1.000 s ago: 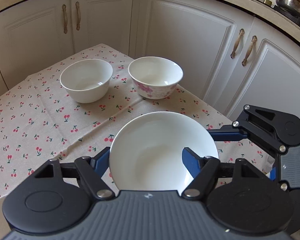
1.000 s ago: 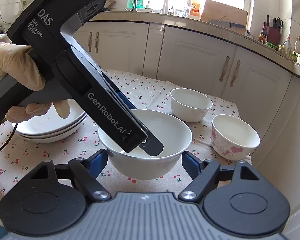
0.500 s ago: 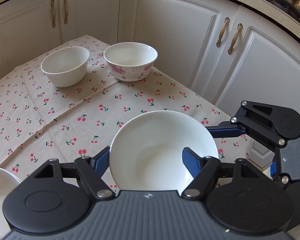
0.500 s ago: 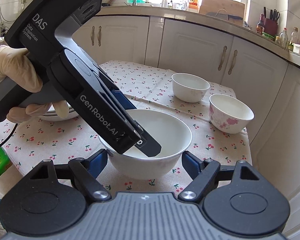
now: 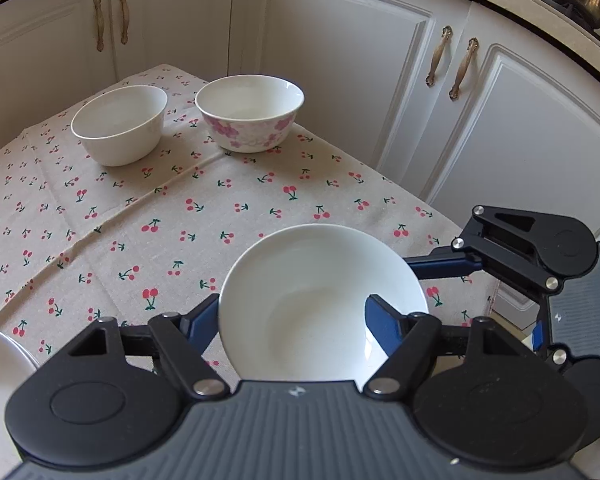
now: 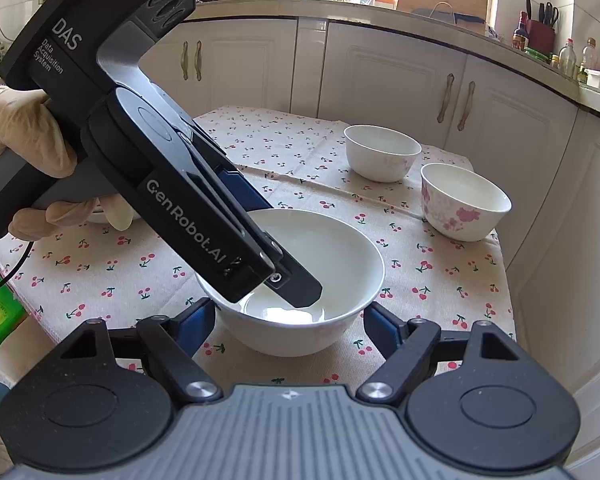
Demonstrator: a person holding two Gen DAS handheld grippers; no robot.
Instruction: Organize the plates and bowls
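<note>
Both grippers' jaws around bowl rim

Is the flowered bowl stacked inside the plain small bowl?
No. The flowered bowl stands on the tablecloth beside the plain small bowl, with a gap between.

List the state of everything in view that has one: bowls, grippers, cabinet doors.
large white bowl: upright, empty, gripped by both grippers
left gripper: shut on the bowl's wall, one finger inside, one outside
right gripper: shut across the bowl's outer sides
plain small bowl: upright, empty, on the tablecloth
floral bowl: upright, empty, beside the plain one, apart
cabinet doors: closed
</note>
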